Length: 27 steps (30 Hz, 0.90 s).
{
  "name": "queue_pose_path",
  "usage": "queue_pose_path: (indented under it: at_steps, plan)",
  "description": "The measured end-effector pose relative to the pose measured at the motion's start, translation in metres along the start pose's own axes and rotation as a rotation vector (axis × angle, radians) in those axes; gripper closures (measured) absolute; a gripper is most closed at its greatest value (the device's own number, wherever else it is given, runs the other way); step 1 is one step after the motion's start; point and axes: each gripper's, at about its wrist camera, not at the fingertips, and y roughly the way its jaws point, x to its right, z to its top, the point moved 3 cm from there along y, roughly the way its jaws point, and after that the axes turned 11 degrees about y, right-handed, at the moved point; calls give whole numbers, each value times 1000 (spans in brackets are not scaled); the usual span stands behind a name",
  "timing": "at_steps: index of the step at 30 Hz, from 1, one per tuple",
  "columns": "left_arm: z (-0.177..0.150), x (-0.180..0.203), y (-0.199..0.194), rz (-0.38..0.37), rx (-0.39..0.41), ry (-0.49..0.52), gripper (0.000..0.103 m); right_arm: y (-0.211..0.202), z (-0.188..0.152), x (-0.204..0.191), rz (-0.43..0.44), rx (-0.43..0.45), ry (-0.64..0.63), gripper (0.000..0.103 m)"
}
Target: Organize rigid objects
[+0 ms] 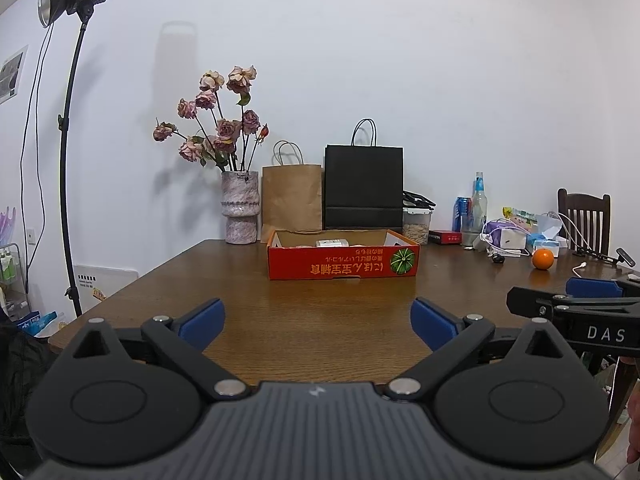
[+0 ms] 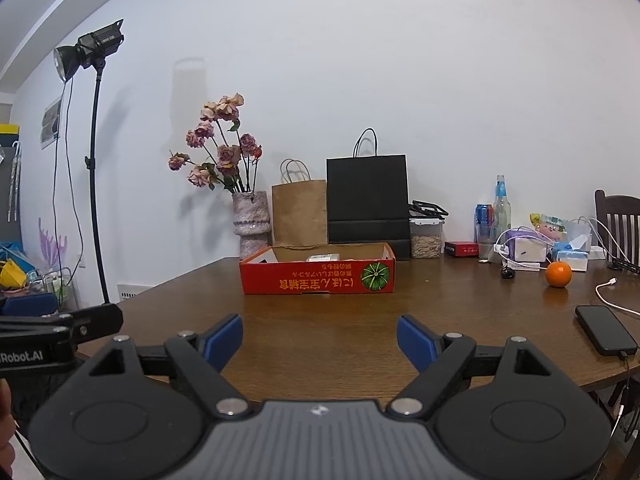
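Note:
A red cardboard box (image 1: 343, 266) (image 2: 318, 276) with a pumpkin picture sits open-topped mid-table, with a small white item (image 1: 333, 243) (image 2: 323, 257) inside. An orange (image 1: 543, 259) (image 2: 559, 274), a black phone (image 2: 605, 330) and small clutter lie at the right. My left gripper (image 1: 318, 322) is open and empty, low over the near table edge, well short of the box. My right gripper (image 2: 320, 340) is open and empty, beside it at the same distance. Each shows at the other view's edge.
A vase of dried roses (image 1: 240, 212), a brown paper bag (image 1: 292, 200), a black bag (image 1: 363, 188) and a food container (image 1: 416, 222) line the wall. Bottles, a red packet, chargers and cables crowd the back right. A light stand (image 1: 68, 200) stands left, a chair (image 1: 584, 216) right.

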Motion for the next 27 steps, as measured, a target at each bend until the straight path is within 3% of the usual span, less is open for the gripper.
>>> queue_pose_path:
  at_steps: [27]
  plan:
    - [0,-1,-1,3,-1,0,0,1,-2,-1,-6,-4,3,17]
